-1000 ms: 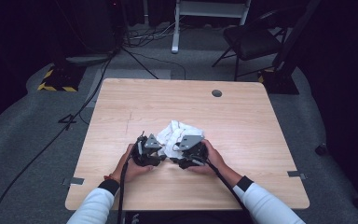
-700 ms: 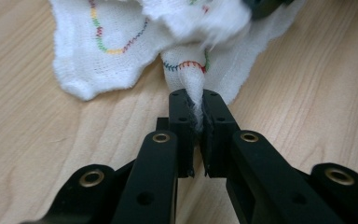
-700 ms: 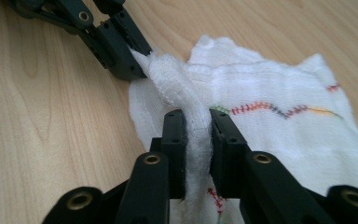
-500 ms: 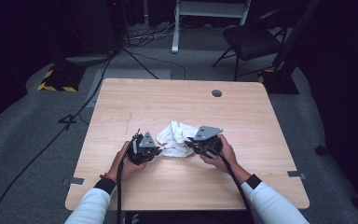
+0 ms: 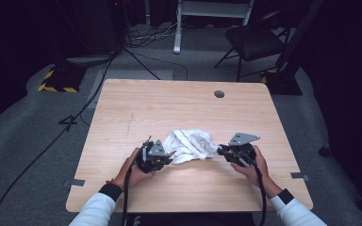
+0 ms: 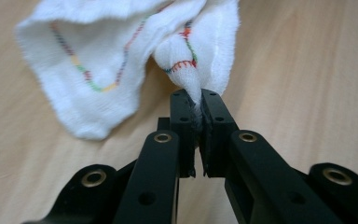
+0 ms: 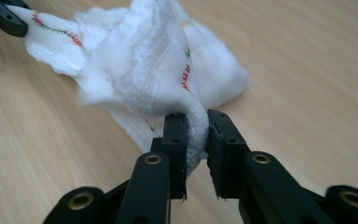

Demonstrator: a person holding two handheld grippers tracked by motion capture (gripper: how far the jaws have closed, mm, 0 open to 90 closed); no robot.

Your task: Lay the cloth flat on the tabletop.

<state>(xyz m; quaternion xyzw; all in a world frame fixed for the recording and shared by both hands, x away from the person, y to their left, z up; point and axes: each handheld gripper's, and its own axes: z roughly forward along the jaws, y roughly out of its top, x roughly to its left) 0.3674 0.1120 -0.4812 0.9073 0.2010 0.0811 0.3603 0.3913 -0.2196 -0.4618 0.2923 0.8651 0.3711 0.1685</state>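
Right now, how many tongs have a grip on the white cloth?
2. The left tongs pinch a bunched corner at the white cloth's left end; the right tongs clamp a fold at its right end. Both are shut on it.

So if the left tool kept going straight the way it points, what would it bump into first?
The white cloth. The left tool is already shut on a bunched corner of it, and the rest of the cloth lies directly ahead. Beyond that probably comes the right tool, though depth is unclear.

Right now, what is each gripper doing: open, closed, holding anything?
Left gripper: closed, pinching a bunched edge of the white cloth.
Right gripper: closed on a fold of the same white cloth; its jaws have just opened slightly.
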